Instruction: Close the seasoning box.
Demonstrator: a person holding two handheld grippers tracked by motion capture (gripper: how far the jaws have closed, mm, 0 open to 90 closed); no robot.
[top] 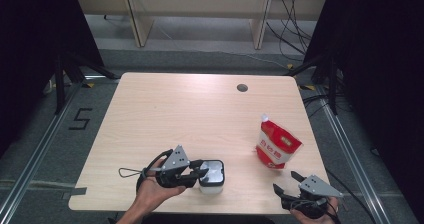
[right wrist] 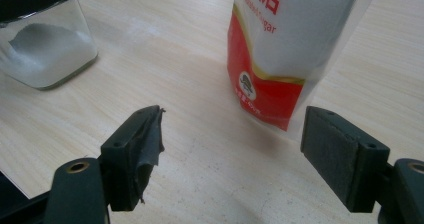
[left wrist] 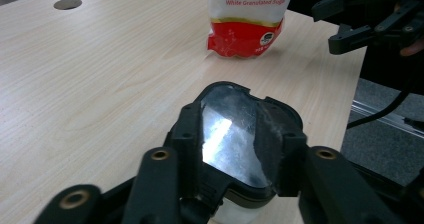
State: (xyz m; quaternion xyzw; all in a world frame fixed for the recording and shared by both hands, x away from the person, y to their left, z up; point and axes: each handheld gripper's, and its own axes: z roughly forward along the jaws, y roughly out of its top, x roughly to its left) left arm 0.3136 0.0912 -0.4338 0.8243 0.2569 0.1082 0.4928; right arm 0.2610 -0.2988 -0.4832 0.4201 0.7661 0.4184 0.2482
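A clear square jar (top: 211,183) with a black lid (left wrist: 235,109) and white granules inside stands near the table's front edge; it also appears at the top left of the right gripper view (right wrist: 45,49). My left gripper (top: 201,169) (left wrist: 230,144) reaches it from the left. Its jaws are partly apart over the near part of the lid, and the glossy lid top shows between the pads. A red and white sugar bag (top: 277,146) (left wrist: 247,24) (right wrist: 280,49) stands upright to the right. My right gripper (top: 284,180) (right wrist: 230,149) (left wrist: 327,26) is open in front of the bag, with nothing between its jaws.
The light wooden table (top: 190,114) has a round cable hole (top: 242,88) (left wrist: 67,4) at the back right. The person's hands come in over the front edge. Black curtains, stands and floor cables lie on both sides, and wooden furniture legs stand beyond the table.
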